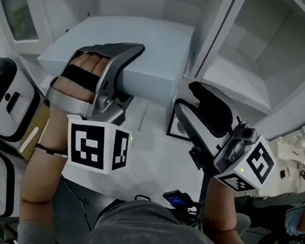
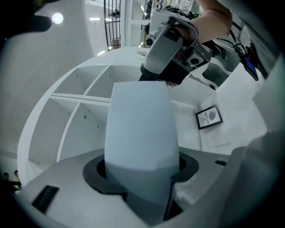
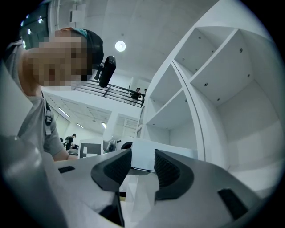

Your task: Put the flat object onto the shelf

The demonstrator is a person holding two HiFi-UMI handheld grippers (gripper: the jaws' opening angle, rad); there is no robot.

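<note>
Left gripper (image 1: 126, 67) clamps the box (image 1: 152, 45), right gripper (image 1: 205, 98) stands open at its end, and the box is not yet on the shelf (image 1: 246, 84).

The shelf (image 1: 246, 90) has compartments open toward the flat white box (image 1: 133, 45), split by an upright divider (image 1: 223, 22). The right gripper (image 1: 189, 99) stands between box and shelf front; a small framed picture (image 2: 209, 116) lies on the white surface (image 1: 156, 161) below it.

The only legible print is "NATURE", on the small black-framed picture (image 2: 209, 117).
</note>
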